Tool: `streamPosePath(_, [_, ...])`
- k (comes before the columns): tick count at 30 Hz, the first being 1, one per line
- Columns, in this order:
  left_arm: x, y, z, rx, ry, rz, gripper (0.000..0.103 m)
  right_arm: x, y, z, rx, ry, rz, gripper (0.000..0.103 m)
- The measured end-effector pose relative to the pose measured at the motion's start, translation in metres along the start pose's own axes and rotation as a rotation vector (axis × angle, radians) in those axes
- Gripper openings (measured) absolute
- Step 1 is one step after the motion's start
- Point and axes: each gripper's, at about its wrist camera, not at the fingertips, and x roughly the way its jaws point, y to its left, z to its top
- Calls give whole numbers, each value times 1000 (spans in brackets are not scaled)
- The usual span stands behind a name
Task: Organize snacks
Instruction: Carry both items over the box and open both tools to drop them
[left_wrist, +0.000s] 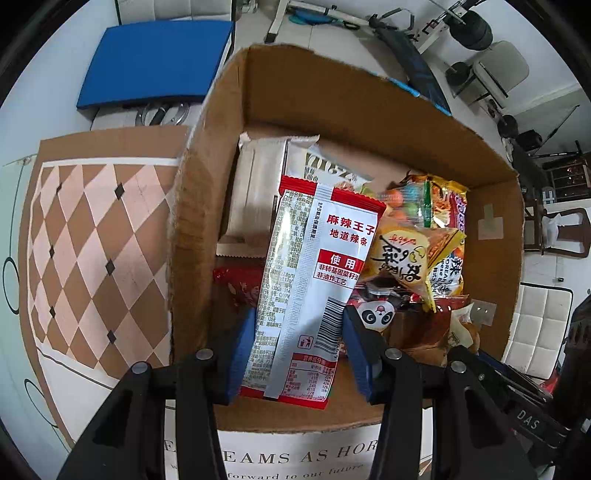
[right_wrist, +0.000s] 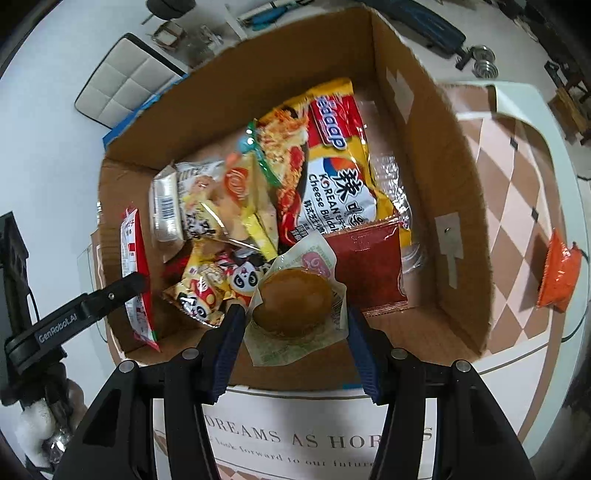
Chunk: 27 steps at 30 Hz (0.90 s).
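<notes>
Left hand-held gripper (left_wrist: 299, 325), lower centre of the left wrist view, points down into an open brown cardboard box (left_wrist: 369, 110); its 2 blue pads clamp a red-and-white spicy-strip snack packet (left_wrist: 310, 280) by the long edges, packet standing upright over the box's left half. Right hand-held gripper (right_wrist: 295, 314), lower centre of the right wrist view, grips a round brown bun in a clear wrapper (right_wrist: 293, 304), jaws narrow on the wrapper's sides, over the box's near part. Inside the box: yellow Korean cheese noodle pack (right_wrist: 332, 166) upper centre, dark red sachet (right_wrist: 369, 269) just right of the bun, panda-print snack bag (right_wrist: 210, 284) to its left, white wrapped pack (right_wrist: 166, 206) further left. Orange packet (right_wrist: 559, 273) lies outside the box at far right on the checkered surface (right_wrist: 517, 184).
</notes>
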Motion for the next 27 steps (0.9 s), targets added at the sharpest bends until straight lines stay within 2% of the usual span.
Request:
streamPosePath(6, [12,1,0,-24,47,43,48,21,-3,12,7,71,-12,63])
streamPosePath(7, [13,1,0,-24,52,46,50,23,-2,13,2,83,-22,71])
streamPosePath(8, [14,0,0,-15,55,50,58,24,-1,14,-8,87,-30,85])
streamPosePath(9, [13,-1,-1,-3,50,56,68,23,0,14,-20,82,-38,90])
streamPosePath(11, [11,-4,-1,9,41,62,84,21,3,15,-44,75,-66,91])
streamPosePath(12, [9,-6,-2,17,35,60,87,20,4,16,-51,77,-74,91])
streamPosePath(20, [-3,-15,-4,47,1,50,87,11,10,13,-101,50,-138,94])
streamPosePath(27, [-32,-23,-24,73,-120,64,87,-15,19,3,-156,-36,-185,95])
